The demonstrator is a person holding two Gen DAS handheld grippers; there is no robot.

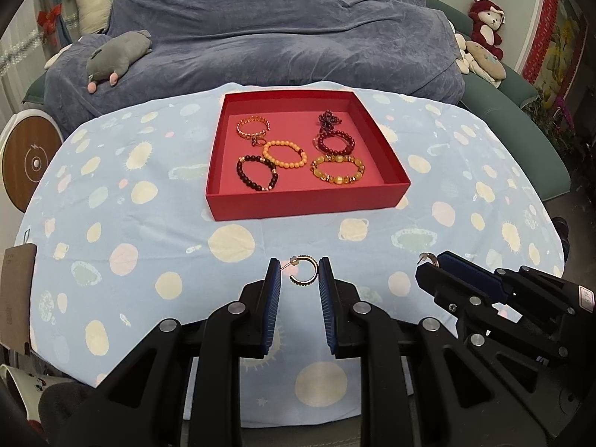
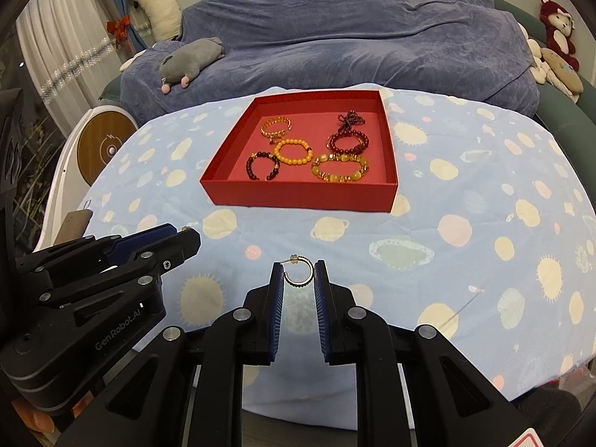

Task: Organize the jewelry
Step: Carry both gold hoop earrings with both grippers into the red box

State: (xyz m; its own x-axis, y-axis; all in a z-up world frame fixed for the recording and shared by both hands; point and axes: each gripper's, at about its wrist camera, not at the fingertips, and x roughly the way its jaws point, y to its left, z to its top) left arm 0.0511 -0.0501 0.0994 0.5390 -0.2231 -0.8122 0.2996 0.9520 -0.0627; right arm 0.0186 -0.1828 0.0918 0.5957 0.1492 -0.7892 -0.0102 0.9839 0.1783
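A red tray sits mid-table and holds several bead bracelets; it also shows in the right wrist view. A gold hoop earring lies between the tips of my left gripper, whose jaws stand slightly apart around it, the right pad touching it. My right gripper is shut on a second gold hoop earring. In the left wrist view my right gripper is at the right with its earring at the tip. My left gripper shows at left in the right wrist view.
The table wears a light blue cloth with planet prints. A blue-covered sofa with plush toys stands behind it. A round wooden-faced device is at the left. A brown card lies at the table's left edge.
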